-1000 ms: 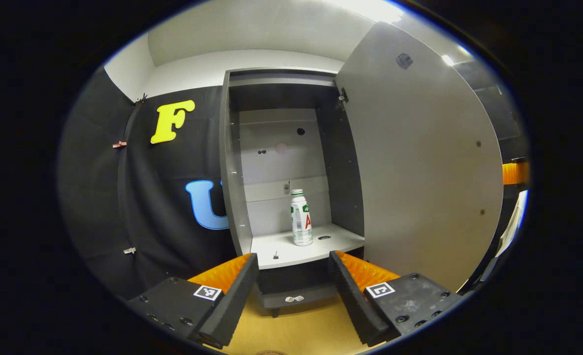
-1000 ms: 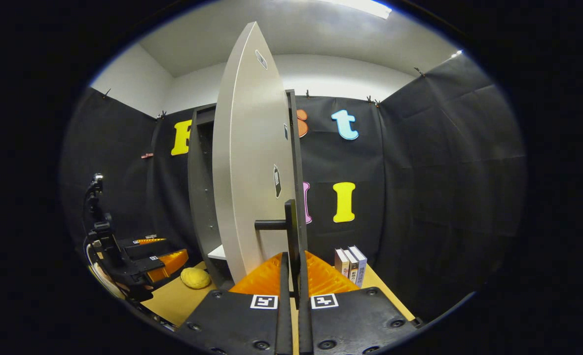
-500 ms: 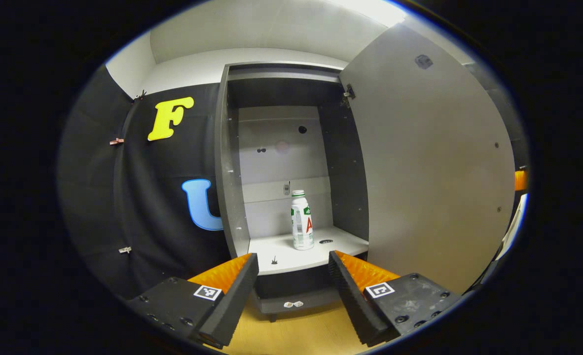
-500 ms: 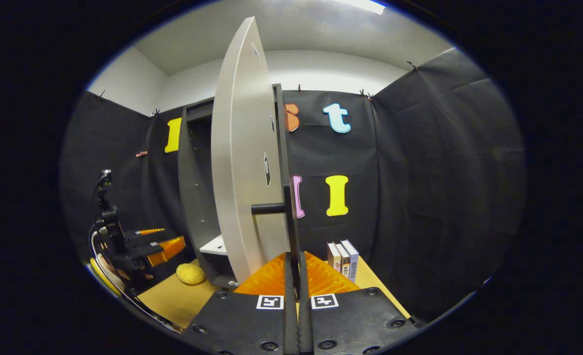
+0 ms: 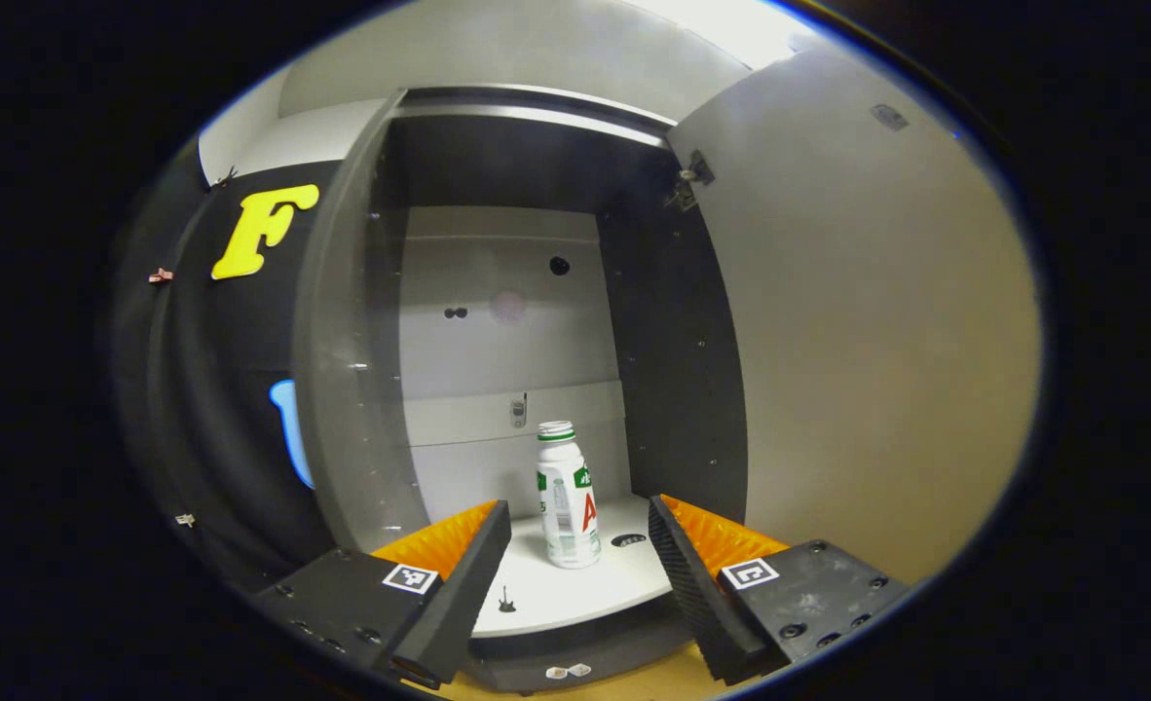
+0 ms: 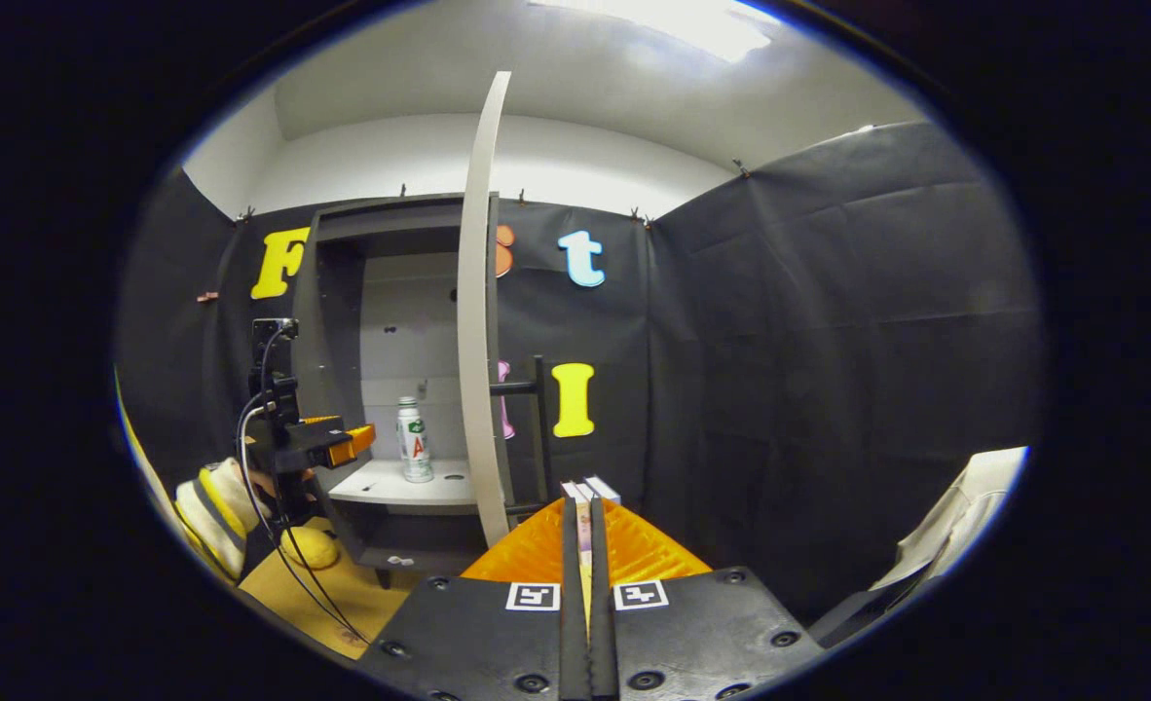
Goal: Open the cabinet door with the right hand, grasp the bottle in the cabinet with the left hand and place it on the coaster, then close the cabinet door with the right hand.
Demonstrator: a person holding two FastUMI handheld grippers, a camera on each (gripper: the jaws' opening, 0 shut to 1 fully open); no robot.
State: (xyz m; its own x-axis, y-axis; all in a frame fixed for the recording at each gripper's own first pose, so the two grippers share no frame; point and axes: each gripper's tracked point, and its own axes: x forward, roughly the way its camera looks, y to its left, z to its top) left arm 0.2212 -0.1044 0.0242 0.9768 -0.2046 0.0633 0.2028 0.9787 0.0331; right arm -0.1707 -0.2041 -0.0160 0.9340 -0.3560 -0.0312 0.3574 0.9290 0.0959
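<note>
White plastic bottle (image 5: 567,497) upright on the cabinet shelf (image 5: 575,589), near its front edge and toward the right side; long axis vertical, cap up, label facing out. Left gripper (image 5: 575,584) level with the shelf's front edge, black pads spread wide with the bottle framed between them but not yet touched, presumably lined up for a straight reach in and a side grasp around the body. From the right gripper view, same left gripper (image 6: 327,443) just left of the shelf's front edge, short of the bottle (image 6: 413,440). Cabinet door (image 6: 478,321) swung fully out, seen edge-on, leaving the opening free. Right gripper (image 6: 583,594) pressed closed, apparently on nothing, though hard to judge; door handle (image 6: 535,428) well ahead of it, likely parked clear until closing. Coaster possibly the small disc at the desk's near edge (image 6: 352,638), too faint to say.
</note>
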